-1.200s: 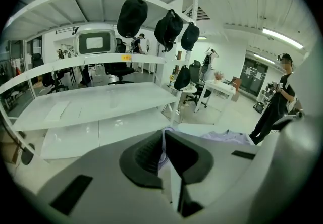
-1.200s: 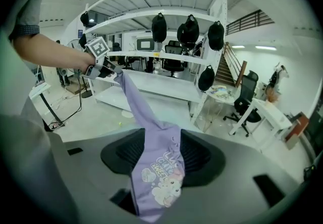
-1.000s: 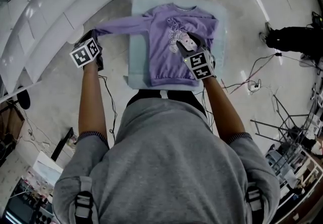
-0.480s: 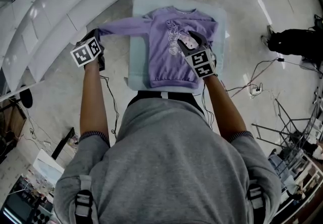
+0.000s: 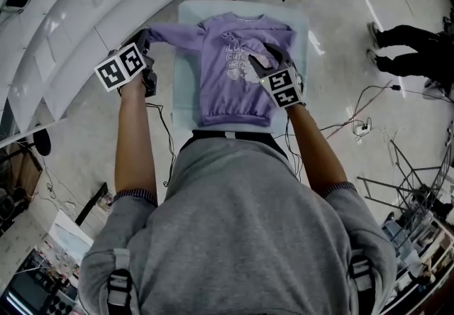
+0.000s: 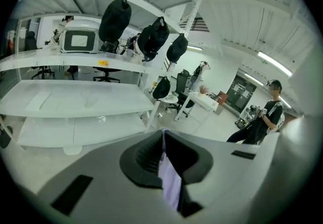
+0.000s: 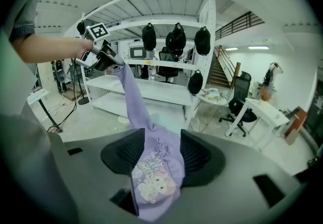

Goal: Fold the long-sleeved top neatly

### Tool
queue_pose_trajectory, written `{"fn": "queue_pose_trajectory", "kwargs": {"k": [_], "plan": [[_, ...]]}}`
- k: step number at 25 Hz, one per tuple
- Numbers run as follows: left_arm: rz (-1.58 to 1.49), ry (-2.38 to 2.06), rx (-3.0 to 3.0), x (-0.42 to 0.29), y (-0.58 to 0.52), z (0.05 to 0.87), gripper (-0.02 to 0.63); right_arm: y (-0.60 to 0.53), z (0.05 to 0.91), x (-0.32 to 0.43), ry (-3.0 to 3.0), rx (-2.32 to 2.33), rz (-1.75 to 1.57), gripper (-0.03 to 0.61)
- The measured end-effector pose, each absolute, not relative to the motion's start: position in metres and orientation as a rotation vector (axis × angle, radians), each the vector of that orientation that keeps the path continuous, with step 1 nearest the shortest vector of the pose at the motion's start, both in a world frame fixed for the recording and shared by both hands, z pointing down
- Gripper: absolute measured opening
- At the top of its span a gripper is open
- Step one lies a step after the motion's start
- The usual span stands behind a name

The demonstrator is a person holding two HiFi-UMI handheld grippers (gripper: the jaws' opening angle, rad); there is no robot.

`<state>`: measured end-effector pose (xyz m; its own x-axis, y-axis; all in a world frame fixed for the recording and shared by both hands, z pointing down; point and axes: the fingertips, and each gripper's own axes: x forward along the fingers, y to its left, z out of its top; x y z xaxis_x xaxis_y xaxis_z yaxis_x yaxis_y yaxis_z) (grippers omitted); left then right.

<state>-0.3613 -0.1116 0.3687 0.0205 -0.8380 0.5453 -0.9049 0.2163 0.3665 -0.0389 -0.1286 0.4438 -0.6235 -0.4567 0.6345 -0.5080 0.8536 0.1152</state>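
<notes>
While the left tool (image 6: 162, 134) nips its limp sleeve (image 5: 177, 35), the right tool (image 7: 161, 138) grips the bunched top (image 5: 227, 90)

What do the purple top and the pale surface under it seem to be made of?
Purple top: soft matte knit, likely cotton-blend jersey; it drapes, bunches, and has a gathered hem band. Pale surface: flat, even, matte; perhaps foam or board, too distant to tell.

White curved shelving rack (image 5: 71, 15) at left, black bags (image 7: 176, 36) hanging from it. Pale blue rectangular pad (image 5: 183, 79) centre. Person in black (image 5: 408, 47) at right, loose cables (image 5: 358, 120) nearby.
</notes>
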Motion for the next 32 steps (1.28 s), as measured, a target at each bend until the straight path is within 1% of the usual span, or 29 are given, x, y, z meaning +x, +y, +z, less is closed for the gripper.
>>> {"fn": "queue_pose_trajectory", "kwargs": {"k": [6, 16, 24, 32], "plan": [[0.093, -1.757, 1.675, -0.302, -0.137, 0.356, 0.028, -0.134, 0.444, -0.011, -2.343, 0.714, 0.112, 0.236], [0.144, -1.670, 1.704, -0.206, -0.177, 0.392, 0.028, -0.129, 0.448, 0.057, -2.307, 0.789, 0.172, 0.236], [0.244, -1.579, 1.729, -0.114, -0.216, 0.451, 0.028, -0.123, 0.472, 0.122, -2.247, 0.861, 0.256, 0.236], [0.446, -1.488, 1.743, -0.027, -0.241, 0.544, 0.029, -0.111, 0.502, 0.168, -2.192, 0.907, 0.352, 0.236]]}}
